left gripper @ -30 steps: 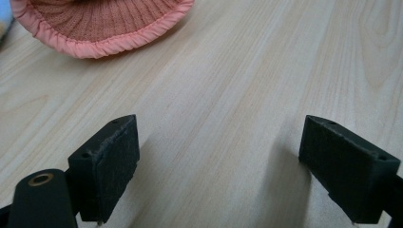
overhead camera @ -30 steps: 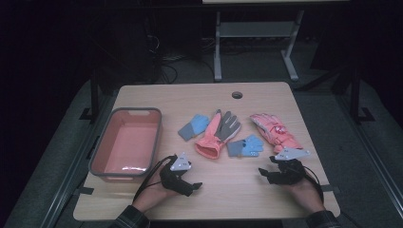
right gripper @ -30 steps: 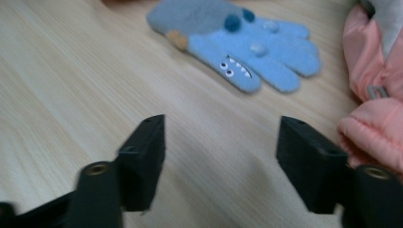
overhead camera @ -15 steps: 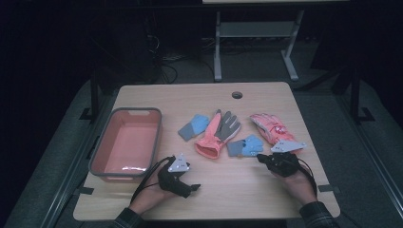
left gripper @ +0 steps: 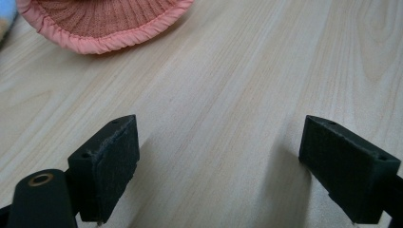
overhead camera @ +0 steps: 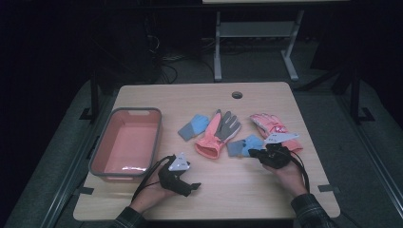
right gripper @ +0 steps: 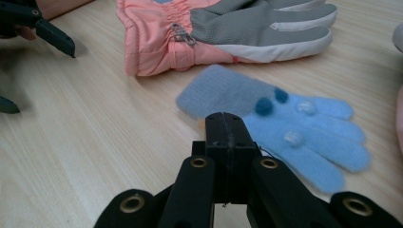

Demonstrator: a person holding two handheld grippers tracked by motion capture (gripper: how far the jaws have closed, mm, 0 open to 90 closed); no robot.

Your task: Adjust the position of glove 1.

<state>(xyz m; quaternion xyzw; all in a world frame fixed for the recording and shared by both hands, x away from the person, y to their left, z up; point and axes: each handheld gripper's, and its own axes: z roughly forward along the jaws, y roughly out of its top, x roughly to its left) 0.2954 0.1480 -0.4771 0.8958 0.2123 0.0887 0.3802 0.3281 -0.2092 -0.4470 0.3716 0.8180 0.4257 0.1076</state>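
Black jaws of the right gripper (right gripper: 227, 124) are seen pressed flat together, and nothing can be made out between the pads. Their tip is held low just before the blue glove (right gripper: 290, 133), at its near edge; whether it is touched cannot be told. In the high view this gripper (overhead camera: 266, 154) is placed at the right of the table (overhead camera: 237, 190), just beside that glove (overhead camera: 244, 145).

The step in hand is judged to be the approach to the blue glove, with no grip made. For the next move the jaws would need to be parted, set over the thin knit near the grey cuff, and closed on it; the soft fabric is likely to bunch or slip if too little is caught.

The glove is laid flat, palm side with small pompoms up. Its long axis is run roughly across the table, slightly slanted, with the grey cuff pointed to the person's left and the blue fingers to the right.

Beyond it, a pink-and-grey glove (overhead camera: 216, 133) is laid with fingers pointed away from the person. A second blue glove (overhead camera: 194, 126) and a pink glove (overhead camera: 268, 124) are placed further off. A pink bin (overhead camera: 102, 147) is set at the left.

The left gripper (left gripper: 218, 166) is held wide open and empty over bare wood.
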